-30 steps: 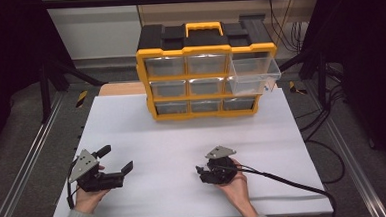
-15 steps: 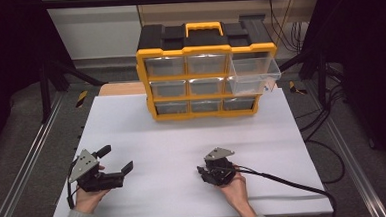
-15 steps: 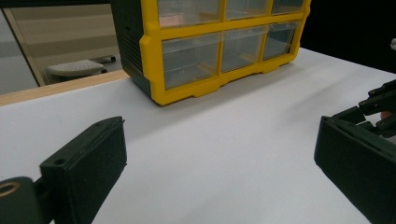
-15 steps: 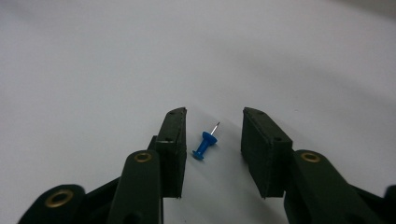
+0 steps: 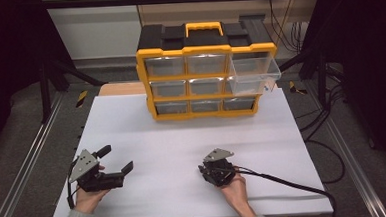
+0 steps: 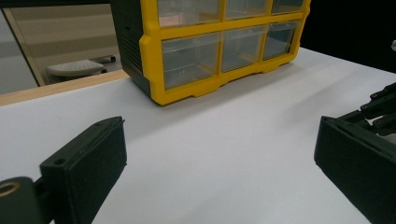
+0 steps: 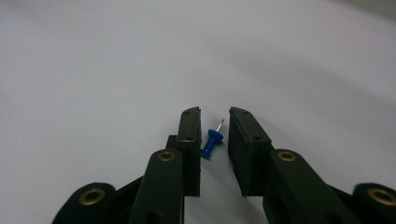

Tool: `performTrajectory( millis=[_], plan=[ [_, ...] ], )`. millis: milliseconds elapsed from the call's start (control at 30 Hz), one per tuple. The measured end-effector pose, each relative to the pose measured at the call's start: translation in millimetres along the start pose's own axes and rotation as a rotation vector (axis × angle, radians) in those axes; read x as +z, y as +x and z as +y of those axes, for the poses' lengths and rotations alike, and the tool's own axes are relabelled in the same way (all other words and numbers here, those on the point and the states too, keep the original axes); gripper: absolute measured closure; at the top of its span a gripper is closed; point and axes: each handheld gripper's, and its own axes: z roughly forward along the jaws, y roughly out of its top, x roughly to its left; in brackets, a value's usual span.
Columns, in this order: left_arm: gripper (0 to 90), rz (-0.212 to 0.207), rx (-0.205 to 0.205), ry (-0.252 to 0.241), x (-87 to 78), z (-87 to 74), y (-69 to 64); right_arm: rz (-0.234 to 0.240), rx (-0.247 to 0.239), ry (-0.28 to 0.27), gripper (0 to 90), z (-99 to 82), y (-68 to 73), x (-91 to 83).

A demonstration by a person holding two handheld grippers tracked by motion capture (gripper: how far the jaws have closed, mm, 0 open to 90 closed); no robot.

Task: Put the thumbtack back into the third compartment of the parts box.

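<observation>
A small blue pushpin (image 7: pixel 211 143) lies on the white table (image 5: pixel 182 139) between the jaws of my right gripper (image 7: pixel 215 114). It rests against the left jaw, with its metal point aimed away from me. The jaws have just been closing around it, and a gap still shows between the pin and the right jaw. In the high view my right gripper (image 5: pixel 208 172) is held low over the table's front right. At the front left my left gripper (image 5: pixel 117 159) stands wide open with nothing between its fingers; its view (image 6: pixel 222 130) looks toward the cabinet.
A yellow and black drawer cabinet (image 5: pixel 207 77) stands at the back of the table, its clear top right drawer (image 5: pixel 254 72) pulled out. It also fills the back of the left gripper view (image 6: pixel 210 46). A black cable (image 5: pixel 285 184) trails right from my right gripper.
My right gripper's jaws have drawn closer together. Both hands have stayed where they were, and the left gripper is still open.
</observation>
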Motion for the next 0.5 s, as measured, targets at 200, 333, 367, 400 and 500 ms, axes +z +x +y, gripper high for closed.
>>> performTrajectory(
  millis=[200,333,367,400,500],
  plan=[
    [1.9,0.000,0.000,-0.001,0.0,0.1,-0.1,-0.007,0.001,-0.003,80.8,-0.3,0.6,0.2],
    [1.9,0.000,0.000,-0.001,0.0,0.1,-0.1,-0.008,-0.005,-0.004,83.5,-0.5,0.1,0.3],
    [1.9,-0.001,0.000,-0.001,-0.1,0.1,-0.1,-0.006,-0.001,-0.003,83.9,-0.4,0.3,0.1],
    [1.9,-0.001,0.000,-0.001,0.0,0.1,-0.2,-0.005,-0.001,-0.002,84.1,-0.3,0.1,0.0],
    [1.9,-0.001,0.001,0.000,0.1,0.1,-0.3,-0.006,-0.001,0.003,84.6,-0.1,-0.2,0.0]
  ],
)
